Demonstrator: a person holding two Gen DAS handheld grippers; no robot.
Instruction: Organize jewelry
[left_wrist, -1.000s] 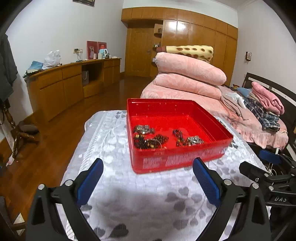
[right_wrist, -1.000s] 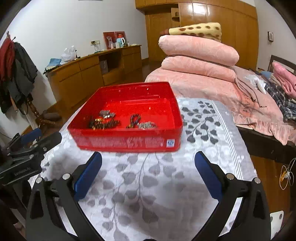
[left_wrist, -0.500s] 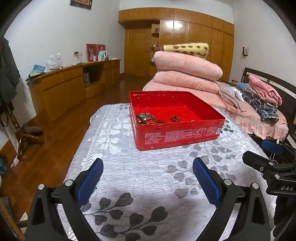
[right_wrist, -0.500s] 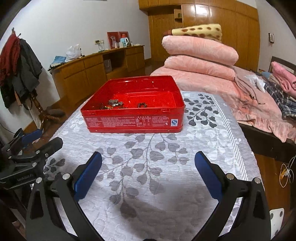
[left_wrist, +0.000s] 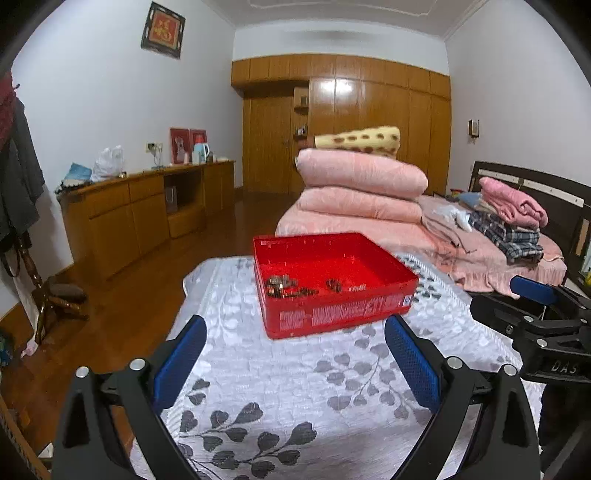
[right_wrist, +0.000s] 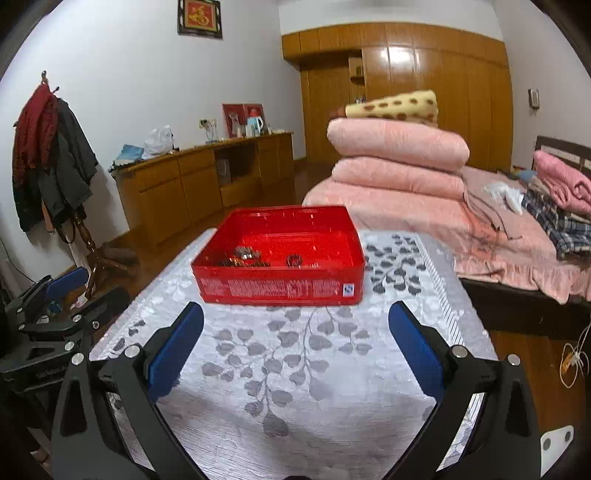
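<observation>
A red rectangular tin (left_wrist: 334, 314) sits at the far middle of a table covered by a white cloth with grey leaves (left_wrist: 295, 398). Several pieces of metal jewelry (left_wrist: 286, 287) lie inside it. The tin (right_wrist: 280, 290) and the jewelry (right_wrist: 245, 255) also show in the right wrist view. My left gripper (left_wrist: 295, 354) is open and empty, well short of the tin. My right gripper (right_wrist: 295, 343) is open and empty, also short of the tin. Each gripper shows at the edge of the other's view, the right one (left_wrist: 539, 310) and the left one (right_wrist: 55, 302).
A bed with stacked pink quilts (left_wrist: 358, 192) and folded clothes (left_wrist: 509, 218) lies right of the table. A wooden sideboard (left_wrist: 140, 214) runs along the left wall. A coat rack with jackets (right_wrist: 51, 158) stands at the left. The floor is wood.
Both grippers have pulled back and tilted up from the tin. The tin now looks smaller and farther, and more of the room and ceiling shows. Both stay open.
</observation>
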